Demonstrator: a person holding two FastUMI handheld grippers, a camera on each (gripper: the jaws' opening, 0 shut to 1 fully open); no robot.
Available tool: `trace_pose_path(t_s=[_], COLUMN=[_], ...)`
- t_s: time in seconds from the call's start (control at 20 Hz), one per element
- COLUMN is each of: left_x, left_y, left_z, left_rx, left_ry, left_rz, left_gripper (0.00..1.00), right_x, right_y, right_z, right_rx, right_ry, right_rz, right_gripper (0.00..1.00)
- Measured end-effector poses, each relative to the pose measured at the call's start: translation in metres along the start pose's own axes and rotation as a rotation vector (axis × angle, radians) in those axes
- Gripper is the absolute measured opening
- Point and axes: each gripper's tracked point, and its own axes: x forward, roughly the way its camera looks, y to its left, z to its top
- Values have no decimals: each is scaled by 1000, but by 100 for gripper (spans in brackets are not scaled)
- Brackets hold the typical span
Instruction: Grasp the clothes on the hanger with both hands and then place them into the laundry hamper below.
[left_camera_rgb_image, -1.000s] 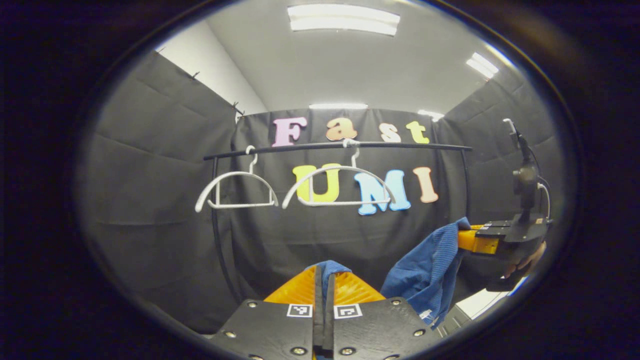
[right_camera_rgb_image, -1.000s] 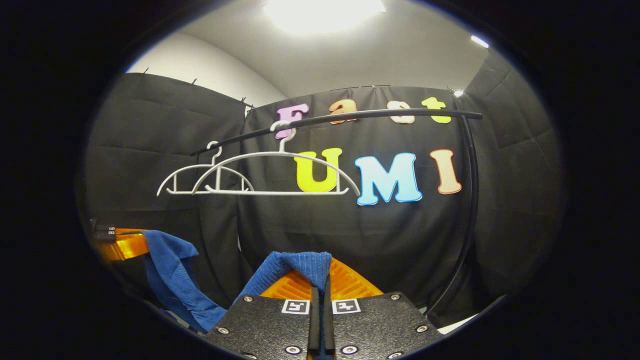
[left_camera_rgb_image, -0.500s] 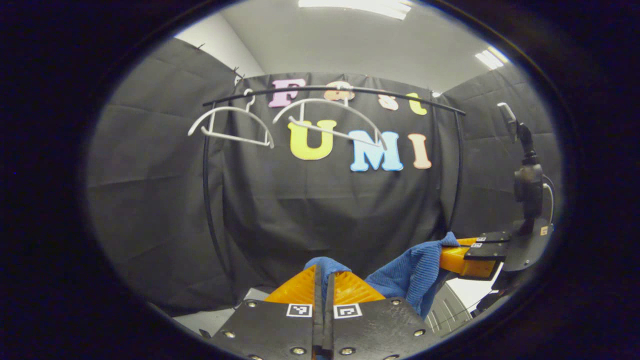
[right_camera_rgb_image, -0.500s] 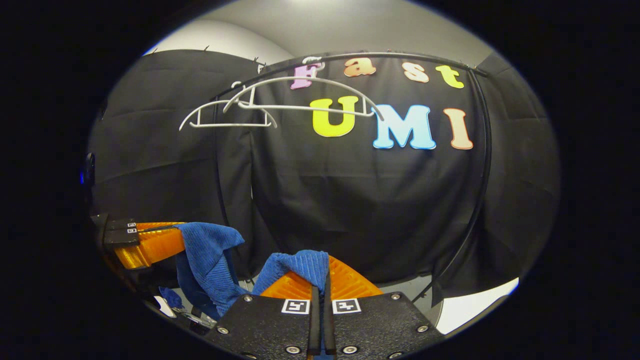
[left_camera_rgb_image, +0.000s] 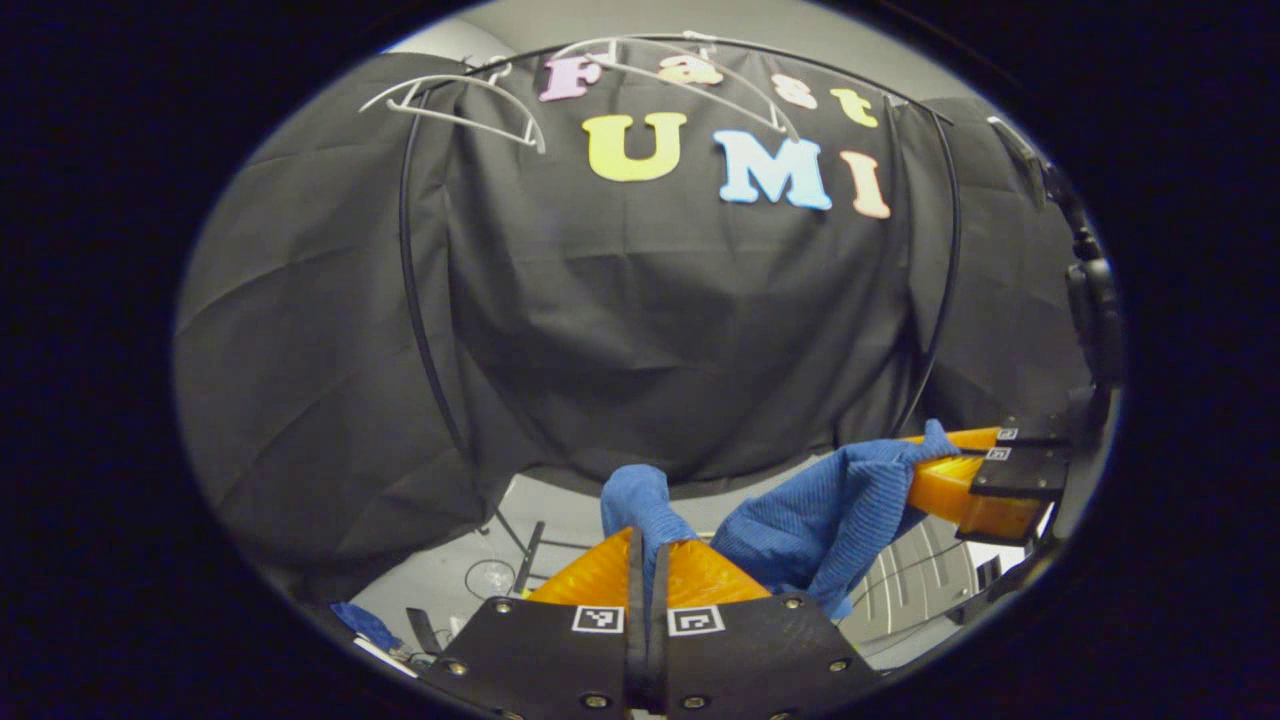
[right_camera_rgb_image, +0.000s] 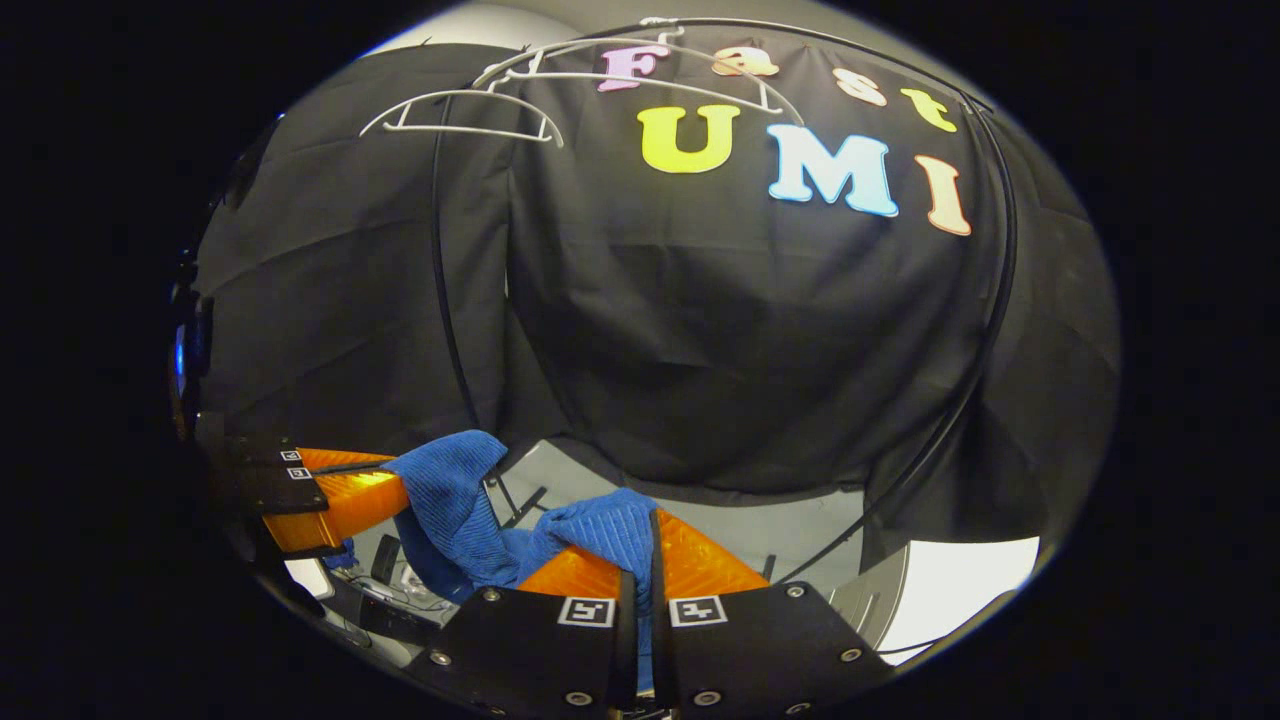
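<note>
Booth cloth behind | blue garment (left_camera_rgb_image: 820, 510) clamped in both jaws (left (left_camera_rgb_image: 650, 545), right (right_camera_rgb_image: 648, 535)) | slung between

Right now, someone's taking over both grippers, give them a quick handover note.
Left gripper: shut on the blue garment.
Right gripper: shut on the same garment, which is slung between the two.
Hangers: both bare on the rail, high above the grippers.
Done: garment is off its hanger, held low.
Left: find the laundry hamper, which I can't make out for certain here, lower the garment in, open both grippers.
</note>
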Motion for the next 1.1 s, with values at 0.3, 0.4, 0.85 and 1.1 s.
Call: trace_pose_path(t_s=[0.3, 0.4, 0.85, 1.1], left_x=[8, 6, -15, -42], left_y=[5, -1, 4, 14], left_z=[-73, -90, -76, -14], left_rx=[35, 29, 34, 5], left_ry=[148, 191, 137, -15], left_rz=[19, 2, 25, 32], left_gripper=[1, 1, 86, 86], right_x=[6, 1, -16, -47], right_y=[2, 2, 3, -7], right_z=[-57, -70, -78, -35], right_rx=[11, 10, 19, 49], right_ry=[172, 205, 211, 83], right_rz=[28, 17, -11, -66], right_gripper=[15, 21, 94, 95])
